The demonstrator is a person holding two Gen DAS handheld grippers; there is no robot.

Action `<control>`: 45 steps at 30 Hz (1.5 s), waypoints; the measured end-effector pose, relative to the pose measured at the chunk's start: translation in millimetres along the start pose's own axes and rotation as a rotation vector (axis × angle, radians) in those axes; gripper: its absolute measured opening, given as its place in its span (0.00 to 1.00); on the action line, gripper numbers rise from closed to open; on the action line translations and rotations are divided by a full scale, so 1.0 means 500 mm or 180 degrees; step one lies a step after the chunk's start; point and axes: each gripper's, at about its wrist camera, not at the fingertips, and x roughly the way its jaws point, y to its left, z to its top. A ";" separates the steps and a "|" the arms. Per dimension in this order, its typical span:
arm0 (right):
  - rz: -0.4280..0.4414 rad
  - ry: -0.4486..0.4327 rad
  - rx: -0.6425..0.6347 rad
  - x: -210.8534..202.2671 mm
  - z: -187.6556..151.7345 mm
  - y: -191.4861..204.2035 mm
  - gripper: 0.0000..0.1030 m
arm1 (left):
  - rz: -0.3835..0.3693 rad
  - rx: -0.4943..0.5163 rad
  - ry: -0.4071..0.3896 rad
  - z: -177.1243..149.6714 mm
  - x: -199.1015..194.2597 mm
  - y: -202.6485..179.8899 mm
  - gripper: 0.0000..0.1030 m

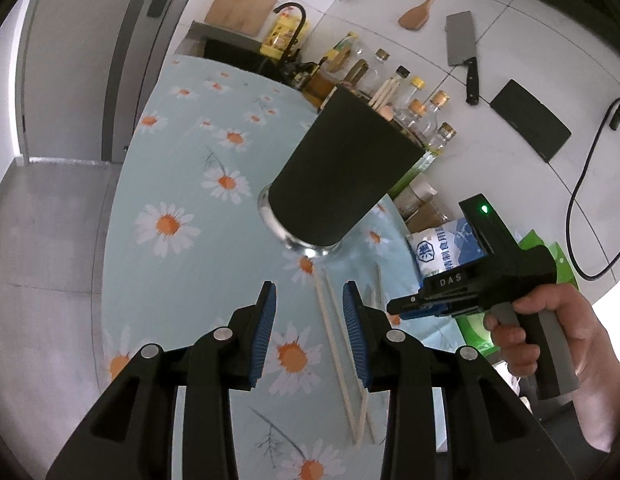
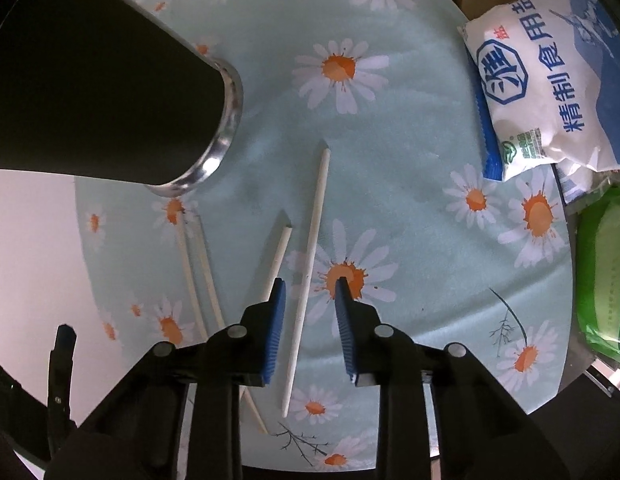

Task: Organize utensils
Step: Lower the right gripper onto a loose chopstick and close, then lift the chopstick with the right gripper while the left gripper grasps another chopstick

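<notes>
Several pale chopsticks lie loose on a daisy-print tablecloth point(image 2: 409, 140). My right gripper point(image 2: 310, 284) points steeply down over one long chopstick point(image 2: 315, 216), which runs between the open jaws with a gap on each side. A shorter chopstick point(image 2: 278, 254) and a pair of chopsticks point(image 2: 198, 272) lie to its left. A black utensil holder point(image 2: 102, 92) with a steel base stands at the upper left. In the left wrist view, my left gripper point(image 1: 310, 294) hovers open over the pair of chopsticks point(image 1: 329, 320), below the holder point(image 1: 341, 172), which has chopsticks point(image 1: 383, 92) in it. A hand point(image 1: 549, 340) holds the right gripper point(image 1: 393, 307).
A white and blue salt bag point(image 2: 549, 80) and a green packet point(image 2: 605, 280) lie at the cloth's right edge. Glass bottles point(image 1: 421, 108) crowd behind the holder. A cleaver point(image 1: 461, 48) and a wooden spatula point(image 1: 417, 16) hang on the wall. A faucet point(image 1: 294, 28) stands farther back.
</notes>
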 end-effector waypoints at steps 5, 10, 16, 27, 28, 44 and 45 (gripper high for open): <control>-0.0257 -0.0011 -0.0053 0.024 0.012 0.037 0.18 | 0.0050 -0.0079 0.0157 -0.010 0.009 0.022 0.32; -0.0452 -0.0036 -0.0022 0.037 0.027 0.046 0.16 | 0.0005 -0.0065 0.0254 -0.017 0.013 0.036 0.32; -0.0496 -0.0046 0.0039 0.052 0.029 0.077 0.14 | -0.0019 -0.0046 0.0401 -0.017 0.026 0.044 0.32; -0.0487 -0.0113 0.0057 0.068 0.020 0.097 0.05 | -0.0053 0.0055 0.0560 -0.010 0.051 0.033 0.32; -0.0461 -0.0111 0.0055 0.068 0.019 0.093 0.05 | -0.0038 0.0073 0.0589 -0.008 0.054 0.029 0.32; 0.0293 -0.0414 -0.0154 -0.018 -0.015 0.061 0.05 | 0.0202 0.0274 0.0969 -0.006 0.116 -0.053 0.32; 0.0351 -0.0430 -0.0161 -0.022 -0.017 0.058 0.05 | 0.0215 0.0299 0.0987 -0.007 0.119 -0.061 0.32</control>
